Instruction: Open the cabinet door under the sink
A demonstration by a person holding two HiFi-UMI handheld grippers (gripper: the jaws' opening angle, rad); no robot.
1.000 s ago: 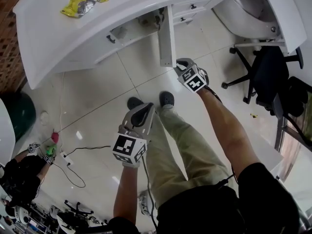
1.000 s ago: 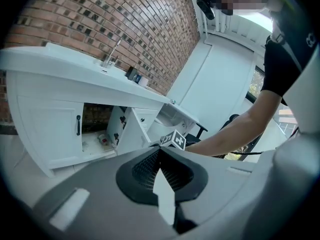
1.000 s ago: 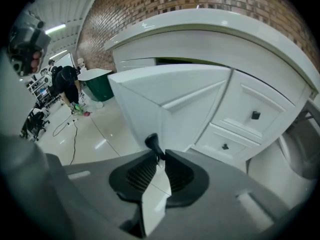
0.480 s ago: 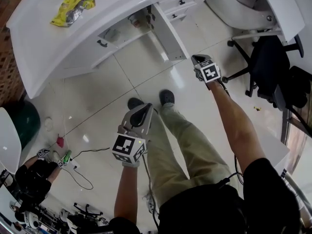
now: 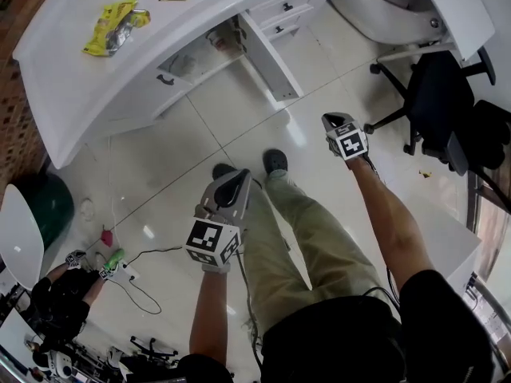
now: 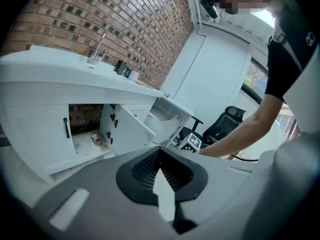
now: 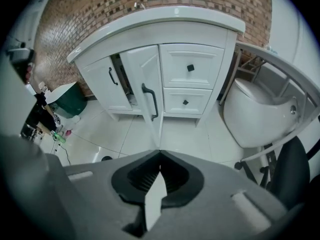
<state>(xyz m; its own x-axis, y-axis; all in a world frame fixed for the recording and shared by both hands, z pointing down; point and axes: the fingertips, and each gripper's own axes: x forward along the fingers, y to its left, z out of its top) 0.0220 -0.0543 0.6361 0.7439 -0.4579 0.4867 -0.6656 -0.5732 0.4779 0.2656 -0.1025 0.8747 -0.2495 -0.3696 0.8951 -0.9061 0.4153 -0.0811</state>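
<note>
The white sink cabinet (image 5: 136, 94) stands at the top of the head view. Its right door (image 5: 267, 58) is swung out over the tiled floor, and the dark inside shows behind it. In the right gripper view that door (image 7: 145, 84) faces me edge-on with its black handle (image 7: 150, 101). The left door (image 6: 40, 134) stays closed. My right gripper (image 5: 331, 120) hangs apart from the door, to its lower right, shut and empty. My left gripper (image 5: 242, 175) is lower, above the person's shoes, also shut and empty.
Yellow packets (image 5: 112, 24) lie on the countertop. Drawers (image 7: 190, 79) sit right of the open door. A white toilet (image 5: 375, 6) and a black office chair (image 5: 447, 110) stand at the right. A green bin (image 5: 40, 206), a floor cable (image 5: 152, 250) and another person (image 5: 56, 294) are at the left.
My right gripper has drawn back from the door's edge, down and to the right. The door stands open, swung wider. The left gripper has hardly moved.
</note>
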